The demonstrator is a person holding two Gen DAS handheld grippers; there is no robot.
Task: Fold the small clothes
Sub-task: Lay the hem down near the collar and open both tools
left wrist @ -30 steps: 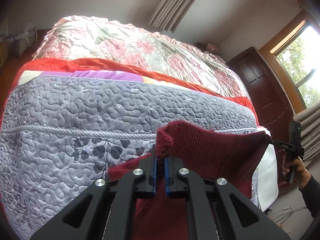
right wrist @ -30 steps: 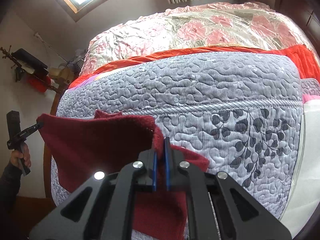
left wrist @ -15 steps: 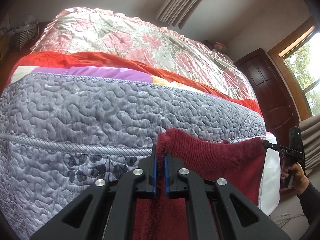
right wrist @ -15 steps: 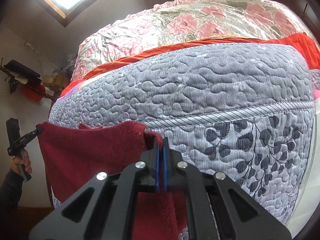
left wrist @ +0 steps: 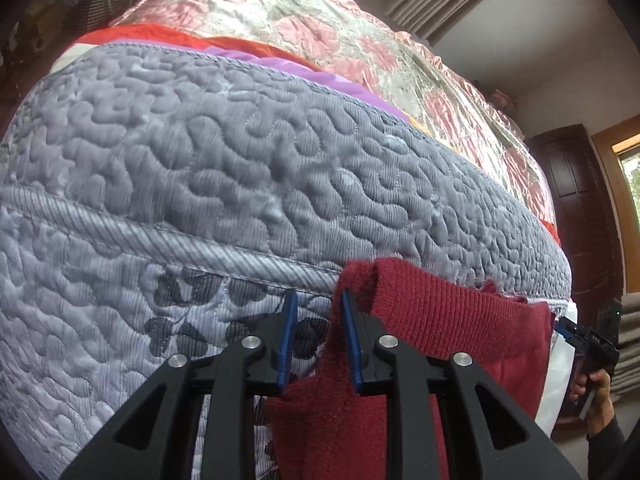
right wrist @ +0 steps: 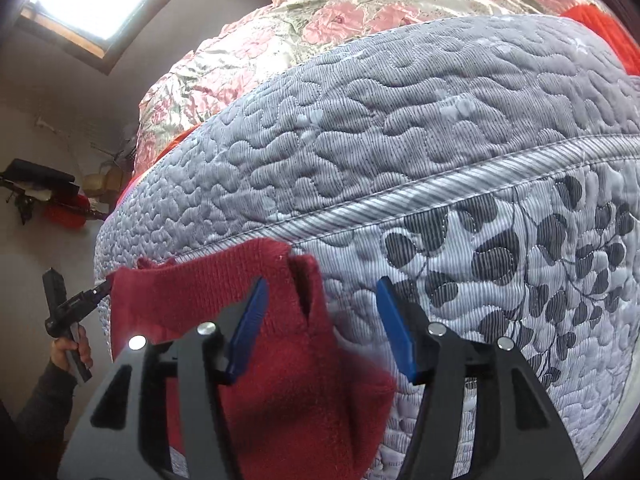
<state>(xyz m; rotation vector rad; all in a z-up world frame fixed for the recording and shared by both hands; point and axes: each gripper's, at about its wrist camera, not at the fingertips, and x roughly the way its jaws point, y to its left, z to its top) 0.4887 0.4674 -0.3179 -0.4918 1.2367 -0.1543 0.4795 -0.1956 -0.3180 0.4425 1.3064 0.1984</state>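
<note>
Both grippers, left [left wrist: 316, 336] and right [right wrist: 320, 322], stand fingers apart around maroon knit garment [left wrist: 452, 320]; soft, limp, stretchy: pinch top corners, twelve o'clock.

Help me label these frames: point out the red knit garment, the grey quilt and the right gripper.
red knit garment [left wrist: 452, 320], left wrist view, ribbed panel.
grey quilt [right wrist: 400, 128], right wrist view, stitched top face.
right gripper [right wrist: 320, 320], right wrist view, midway between its blue fingertips.

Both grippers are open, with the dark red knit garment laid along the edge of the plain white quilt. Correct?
Not quite. The quilt is grey and stitch-patterned, not plain white; the right wrist view shows it. Left gripper and right gripper are open, the dark red knit garment along its edge.
</note>
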